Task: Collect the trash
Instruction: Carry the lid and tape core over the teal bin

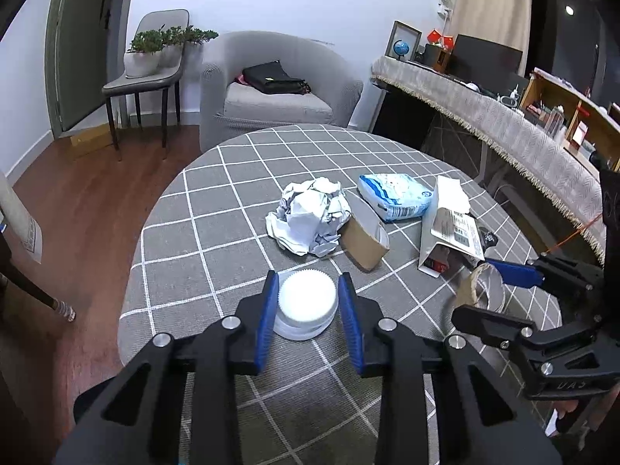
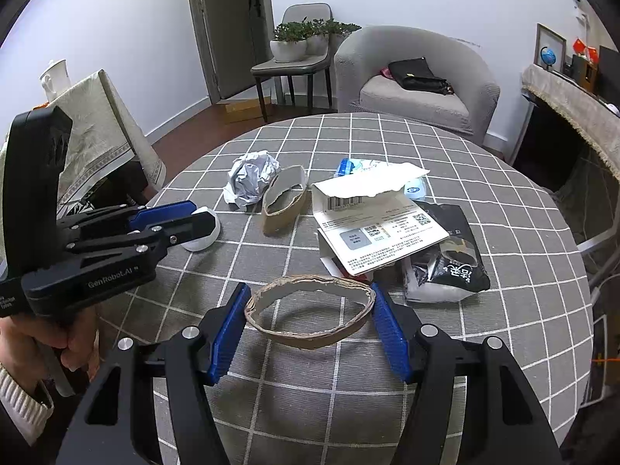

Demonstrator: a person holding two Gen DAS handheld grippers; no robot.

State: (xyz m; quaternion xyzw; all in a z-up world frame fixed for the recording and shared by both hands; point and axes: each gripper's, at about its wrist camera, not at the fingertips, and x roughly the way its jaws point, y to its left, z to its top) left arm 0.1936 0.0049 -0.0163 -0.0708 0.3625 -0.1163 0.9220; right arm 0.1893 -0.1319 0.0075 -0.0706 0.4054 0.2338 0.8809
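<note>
A round table with a grey checked cloth [image 1: 217, 201] carries the trash. My left gripper [image 1: 308, 283] is shut on a small white ridged-lid container [image 1: 306, 302]; its blue pads press both sides. The right wrist view shows the same gripper [image 2: 203, 219] and container [image 2: 201, 240] at the left. My right gripper [image 2: 308, 290] is shut on a brown cardboard ring [image 2: 310, 339], squeezed into an oval; the left wrist view shows that gripper [image 1: 474, 288] and ring [image 1: 494, 290] at the right. Loose on the cloth lie crumpled paper [image 1: 310, 217], a flattened cardboard ring [image 1: 364, 240], a blue tissue pack [image 1: 395, 195], a torn white box [image 2: 379, 228] and a black wrapper [image 2: 449, 255].
A grey armchair [image 1: 279, 89] with a black bag stands behind the table. A chair with potted plants [image 1: 155, 62] is at the back left. A cloth-covered sideboard [image 1: 503, 124] runs along the right. A hand [image 2: 58, 345] holds the left gripper's handle.
</note>
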